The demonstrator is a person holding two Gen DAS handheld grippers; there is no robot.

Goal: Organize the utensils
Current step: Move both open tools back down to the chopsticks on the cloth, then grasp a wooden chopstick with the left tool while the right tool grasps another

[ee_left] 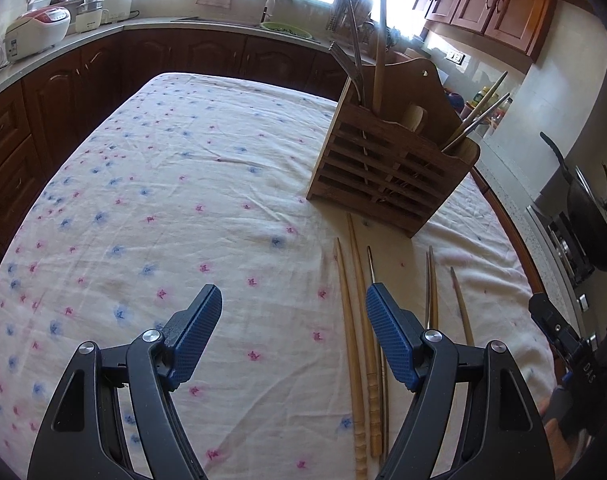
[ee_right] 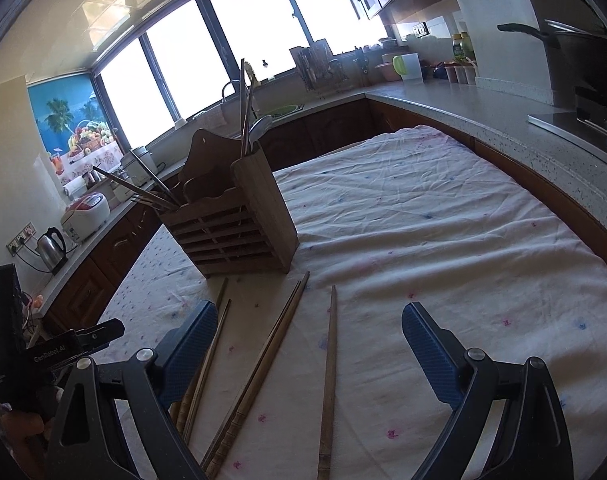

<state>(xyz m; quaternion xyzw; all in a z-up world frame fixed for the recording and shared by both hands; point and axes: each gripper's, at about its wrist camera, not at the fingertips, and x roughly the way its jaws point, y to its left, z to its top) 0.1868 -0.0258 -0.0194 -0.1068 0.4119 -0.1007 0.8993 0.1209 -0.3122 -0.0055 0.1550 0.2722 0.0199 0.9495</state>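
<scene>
Hovering low over the tabletop [ee_left: 183, 184] with its flowered cloth [ee_left: 151, 208], left gripper [ee_left: 293, 308] with jaws wide apart and empty, right gripper [ee_right: 309, 326] likewise apart and holding nothing. Lying loose on the cloth just in front of the wooden holder [ee_left: 391, 168], several chopsticks [ee_right: 329, 364], roughly parallel, tips toward the holder. Standing upright in the holder's compartments, more chopsticks and long-handled utensils [ee_left: 379, 40], some leaning outward.
</scene>
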